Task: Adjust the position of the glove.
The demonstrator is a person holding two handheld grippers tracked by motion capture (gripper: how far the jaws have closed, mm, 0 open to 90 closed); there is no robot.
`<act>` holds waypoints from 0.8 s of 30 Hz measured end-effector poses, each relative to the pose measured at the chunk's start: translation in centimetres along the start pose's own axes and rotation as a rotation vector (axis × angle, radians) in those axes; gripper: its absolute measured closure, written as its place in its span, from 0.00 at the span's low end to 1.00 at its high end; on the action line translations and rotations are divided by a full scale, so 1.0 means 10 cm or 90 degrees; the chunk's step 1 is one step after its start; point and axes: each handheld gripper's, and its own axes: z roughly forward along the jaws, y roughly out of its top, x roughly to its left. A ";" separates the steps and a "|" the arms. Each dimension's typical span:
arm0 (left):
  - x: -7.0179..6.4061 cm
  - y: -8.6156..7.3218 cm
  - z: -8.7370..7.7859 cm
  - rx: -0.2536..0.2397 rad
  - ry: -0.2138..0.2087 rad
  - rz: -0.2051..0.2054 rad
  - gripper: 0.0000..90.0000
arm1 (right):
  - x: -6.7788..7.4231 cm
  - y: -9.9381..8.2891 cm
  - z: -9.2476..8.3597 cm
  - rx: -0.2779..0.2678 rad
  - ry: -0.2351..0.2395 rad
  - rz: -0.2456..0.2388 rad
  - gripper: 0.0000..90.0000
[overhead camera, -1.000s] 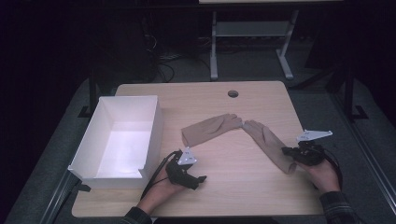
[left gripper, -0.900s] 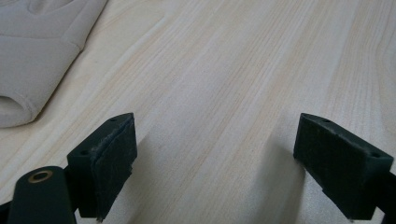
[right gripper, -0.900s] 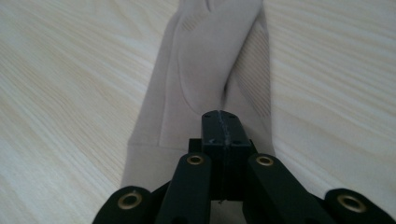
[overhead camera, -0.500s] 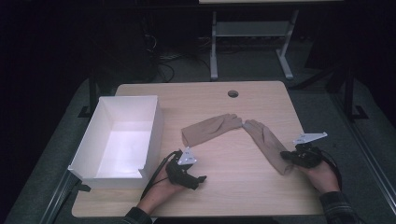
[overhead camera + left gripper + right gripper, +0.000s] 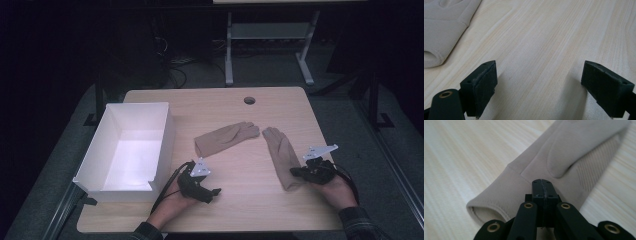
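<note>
dark room; right claw point(image 5: 296, 172) hides glove point(image 5: 281, 152) cuff.

The desk point(image 5: 220, 107) is made of pale, smooth wood with fine lines. The gloves point(image 5: 564, 160) are made of soft, matt beige cloth. The box point(image 5: 162, 135) looks smooth and white.

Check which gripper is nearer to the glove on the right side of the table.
Right. The right gripper is shut with its tips over that glove's cuff end. The left gripper rests open on bare table, well off to its side.
</note>
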 end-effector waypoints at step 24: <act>0.00 0.00 -0.01 0.004 0.000 -0.002 0.14 | -0.13 0.41 0.09 -0.044 -0.015 -0.016 1.00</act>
